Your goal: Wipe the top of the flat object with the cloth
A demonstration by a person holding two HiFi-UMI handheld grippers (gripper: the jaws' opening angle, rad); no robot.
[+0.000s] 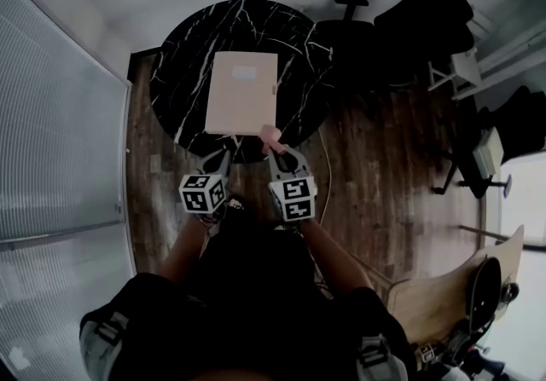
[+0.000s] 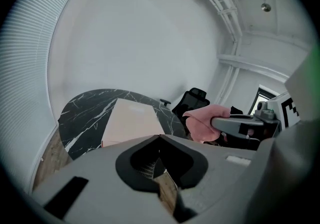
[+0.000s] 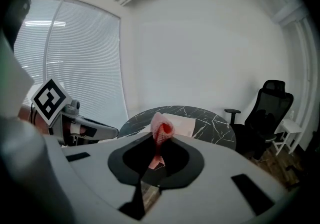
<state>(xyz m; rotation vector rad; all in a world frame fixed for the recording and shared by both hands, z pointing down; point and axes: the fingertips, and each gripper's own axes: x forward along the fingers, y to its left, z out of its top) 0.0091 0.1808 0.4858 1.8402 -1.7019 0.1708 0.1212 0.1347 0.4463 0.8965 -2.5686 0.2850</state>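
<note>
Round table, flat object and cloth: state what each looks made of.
Round table: black top with white veins; looks like marble or an imitation.
Flat object: pale tan, matte, plain; perhaps cardboard or wood board.
Cloth: pink, soft folds; some textile.

In the head view, my right claw (image 1: pixel 275 149) covers most of the cloth (image 1: pixel 270 134); only a small pink tuft shows past its tips, and that tuft overlaps the near right corner of the beige board (image 1: pixel 243 98). Together with my left claw (image 1: pixel 229 152), it hides the near rim of the round marble surface (image 1: pixel 183 47). A pale label (image 1: pixel 244 72) on the board is too small to read.

In the right gripper view, my claw's grey body blocks the near part of the surface, and the pinched cloth stands in front of the board's middle.

In the left gripper view, the grey body cuts off the board's near end. My right claw crosses the cloth there, and the black office chair (image 2: pixel 194 100) is hidden below its backrest.
</note>
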